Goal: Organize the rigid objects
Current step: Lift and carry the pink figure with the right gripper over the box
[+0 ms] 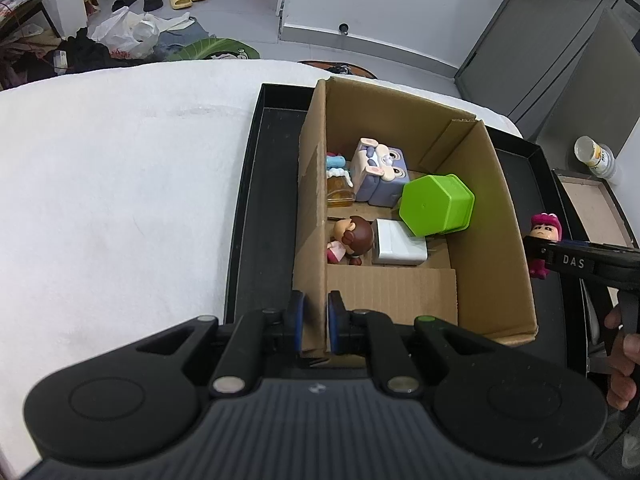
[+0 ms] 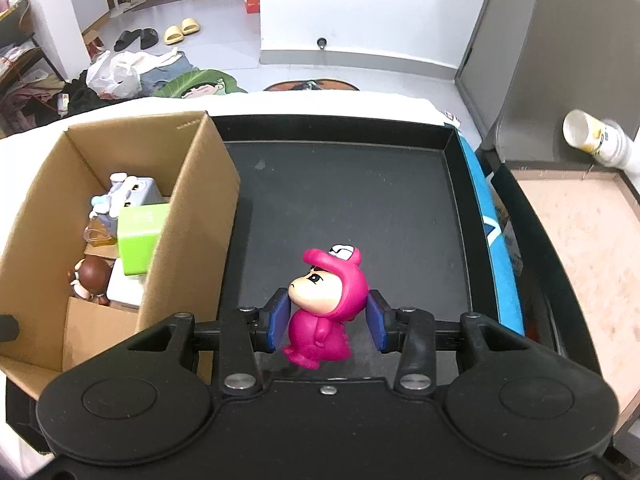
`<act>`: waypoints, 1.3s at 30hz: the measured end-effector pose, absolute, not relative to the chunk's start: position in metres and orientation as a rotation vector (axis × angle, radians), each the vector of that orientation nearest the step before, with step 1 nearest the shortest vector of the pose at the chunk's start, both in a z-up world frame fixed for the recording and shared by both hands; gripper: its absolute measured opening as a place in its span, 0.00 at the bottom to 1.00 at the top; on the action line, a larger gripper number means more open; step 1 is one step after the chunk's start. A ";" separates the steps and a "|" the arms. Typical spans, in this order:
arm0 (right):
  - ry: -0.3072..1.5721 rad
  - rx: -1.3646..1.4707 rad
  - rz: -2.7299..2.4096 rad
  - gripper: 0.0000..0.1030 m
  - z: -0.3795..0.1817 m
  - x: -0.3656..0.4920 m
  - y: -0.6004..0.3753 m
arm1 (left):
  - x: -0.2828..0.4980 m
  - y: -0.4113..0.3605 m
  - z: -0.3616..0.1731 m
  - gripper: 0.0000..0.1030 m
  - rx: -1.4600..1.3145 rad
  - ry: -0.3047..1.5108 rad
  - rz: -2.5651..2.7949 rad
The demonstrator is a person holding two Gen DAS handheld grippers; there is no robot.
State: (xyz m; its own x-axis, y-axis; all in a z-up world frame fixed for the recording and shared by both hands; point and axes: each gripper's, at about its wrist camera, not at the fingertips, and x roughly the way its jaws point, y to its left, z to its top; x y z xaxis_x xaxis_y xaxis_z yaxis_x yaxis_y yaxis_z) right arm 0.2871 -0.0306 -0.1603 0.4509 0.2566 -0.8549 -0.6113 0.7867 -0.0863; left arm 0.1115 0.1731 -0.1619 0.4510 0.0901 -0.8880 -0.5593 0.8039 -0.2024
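Two claws, one toy held, five things in one box.

The right claw [image 2: 327, 322] is clamped on one pink figure [image 2: 322, 312], above the black tray [image 2: 352, 200]. The left claw [image 1: 316, 322] pinches the near wall of the cardboard box [image 1: 508, 240], which stands in the tray on the white bench [image 1: 120, 180] and holds one green cup [image 1: 438, 205], one white block [image 1: 398, 245], one brown-haired doll [image 1: 352, 240], one purple toy [image 1: 380, 172], one amber bottle [image 1: 339, 186].

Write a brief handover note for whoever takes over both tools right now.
Left tool: shut on the brown cardboard box wall, steadying it.
Right tool: pads either side of the pink dinosaur-suit figurine over the black tray; grip unclear.
Done: green hexagonal cup, white block, brown-haired doll and purple cube toy are boxed.
Left: box the pink figurine.
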 end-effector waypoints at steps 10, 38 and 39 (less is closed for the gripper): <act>0.846 -0.459 0.608 0.40 -0.133 0.269 -0.020 | 0.111 0.171 -0.157 0.11 -0.500 1.029 0.418; 0.670 -0.495 0.755 0.40 -0.074 0.218 0.002 | 0.103 0.166 -0.150 0.11 -0.466 1.048 0.396; 0.669 -0.485 0.774 0.40 -0.073 0.217 0.003 | 0.103 0.166 -0.150 0.11 -0.468 1.049 0.395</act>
State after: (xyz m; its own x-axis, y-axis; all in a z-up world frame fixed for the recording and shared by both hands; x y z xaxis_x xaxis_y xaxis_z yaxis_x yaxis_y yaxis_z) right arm 0.2172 0.0033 -0.0728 0.5303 0.4730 -0.7036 -0.7646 0.6254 -0.1558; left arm 0.1031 0.1665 -0.1501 0.4452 0.0880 -0.8911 -0.5212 0.8347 -0.1780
